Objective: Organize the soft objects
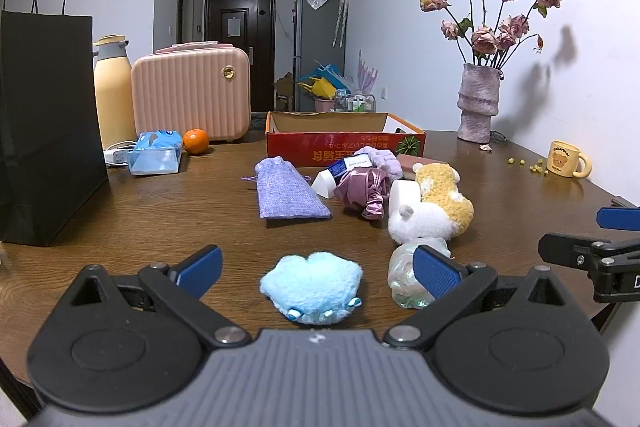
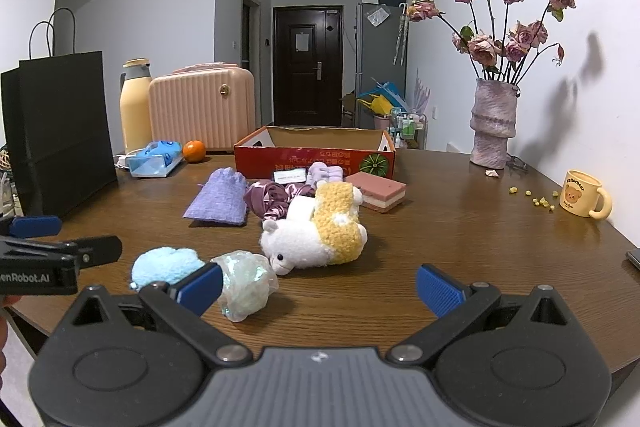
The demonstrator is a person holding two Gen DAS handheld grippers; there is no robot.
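Note:
A fluffy light-blue plush (image 1: pixel 312 285) lies on the wooden table between the open jaws of my left gripper (image 1: pixel 318 273); it also shows in the right wrist view (image 2: pixel 166 263). A shiny crinkled bag (image 2: pixel 246 281) lies beside it. A white-and-yellow plush toy (image 2: pixel 320 231), a purple satin scrunchie (image 2: pixel 272 201), a lilac fabric pouch (image 2: pixel 220 199) and a lilac fuzzy band (image 2: pixel 324 173) lie in mid-table. An open red cardboard box (image 2: pixel 316 155) stands behind them. My right gripper (image 2: pixel 320 287) is open and empty over bare table.
A black paper bag (image 1: pixel 44 123), yellow flask (image 1: pixel 114 91), pink case (image 1: pixel 192 95), tissue pack (image 1: pixel 156 153) and orange (image 1: pixel 196 141) stand at the left. A vase of dried roses (image 2: pixel 494 119) and a bear mug (image 2: pixel 584 193) stand at the right. A layered pink sponge (image 2: pixel 378 191) lies by the box.

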